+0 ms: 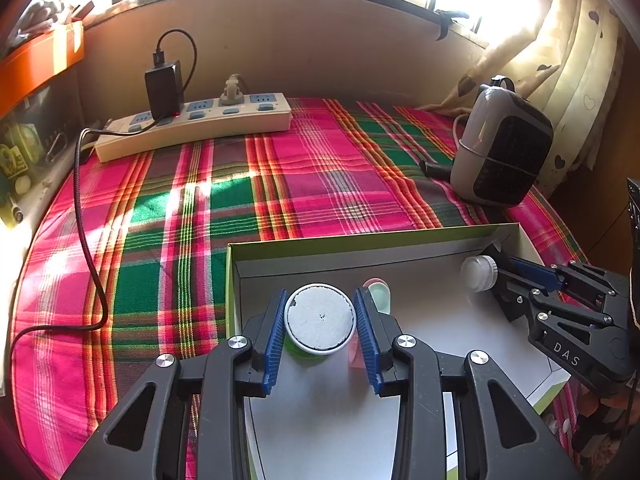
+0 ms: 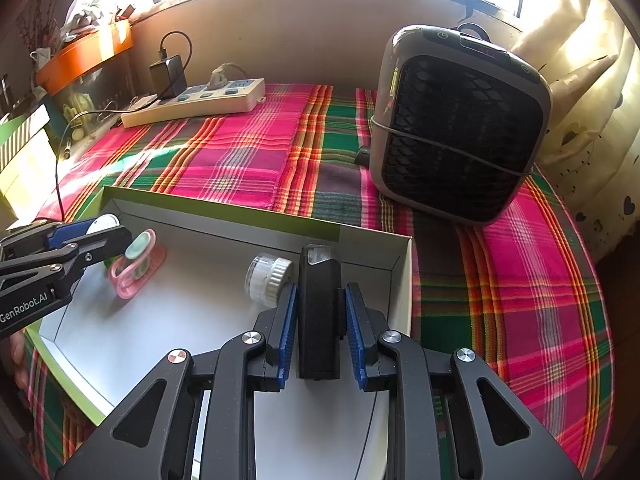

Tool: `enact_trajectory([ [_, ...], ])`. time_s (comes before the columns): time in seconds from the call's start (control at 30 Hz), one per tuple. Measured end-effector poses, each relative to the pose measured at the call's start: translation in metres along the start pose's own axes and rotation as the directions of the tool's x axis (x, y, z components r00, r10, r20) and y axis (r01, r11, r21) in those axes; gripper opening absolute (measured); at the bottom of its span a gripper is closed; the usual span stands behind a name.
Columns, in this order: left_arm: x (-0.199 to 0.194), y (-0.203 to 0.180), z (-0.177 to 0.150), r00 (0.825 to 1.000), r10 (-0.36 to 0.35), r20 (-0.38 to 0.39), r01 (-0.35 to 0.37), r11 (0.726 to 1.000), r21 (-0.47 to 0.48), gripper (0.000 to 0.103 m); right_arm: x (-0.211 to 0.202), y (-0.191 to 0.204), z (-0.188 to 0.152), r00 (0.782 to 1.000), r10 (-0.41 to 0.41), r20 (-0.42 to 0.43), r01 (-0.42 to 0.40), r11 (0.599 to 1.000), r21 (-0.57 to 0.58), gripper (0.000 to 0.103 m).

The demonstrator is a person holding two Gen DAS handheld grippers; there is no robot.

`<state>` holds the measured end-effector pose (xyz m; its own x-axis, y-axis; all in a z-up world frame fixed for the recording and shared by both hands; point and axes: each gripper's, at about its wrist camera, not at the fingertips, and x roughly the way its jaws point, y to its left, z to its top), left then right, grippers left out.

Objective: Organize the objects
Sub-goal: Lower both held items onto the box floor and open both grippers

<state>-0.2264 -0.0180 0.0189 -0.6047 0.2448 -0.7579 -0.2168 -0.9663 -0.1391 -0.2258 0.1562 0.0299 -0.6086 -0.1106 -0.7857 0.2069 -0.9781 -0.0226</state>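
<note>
Inside the white tray [image 2: 404,280], the left gripper [image 1: 320,320] clamped a light, rigid round jar [image 1: 320,317] by its sides near left, while the right gripper [image 2: 318,320] pinched a stiff black device [image 2: 319,312] mid-body at the right.

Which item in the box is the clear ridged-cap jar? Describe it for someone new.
Find the shallow green-edged box on the plaid cloth. Inside, near its far right corner, the small clear jar lies on its side. Unlike the black device beside it, it is see-through with a ridged white cap.
</note>
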Motion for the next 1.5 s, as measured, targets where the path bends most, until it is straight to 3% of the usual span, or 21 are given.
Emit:
enact_trajectory([
  [0.4, -0.003, 0.002, -0.001, 1.0, 0.0, 0.001, 0.0, 1.0, -0.011, 0.034, -0.002, -0.001, 0.001, 1.0, 0.006, 0.008, -0.006, 1.0, 0.011, 0.026],
  [0.6, -0.006, 0.003, -0.003, 1.0, -0.004, 0.0, 0.004, 1.0, -0.016, 0.038, -0.005, 0.0, 0.0, 1.0, 0.012, 0.018, -0.012, 1.0, 0.013, 0.034],
  [1.5, -0.037, 0.005, -0.02, 0.999, 0.019, 0.038, -0.018, 0.999, -0.03, 0.041, -0.031, 0.0, -0.013, 0.997, 0.027, 0.069, -0.028, 0.999, 0.015, 0.035],
])
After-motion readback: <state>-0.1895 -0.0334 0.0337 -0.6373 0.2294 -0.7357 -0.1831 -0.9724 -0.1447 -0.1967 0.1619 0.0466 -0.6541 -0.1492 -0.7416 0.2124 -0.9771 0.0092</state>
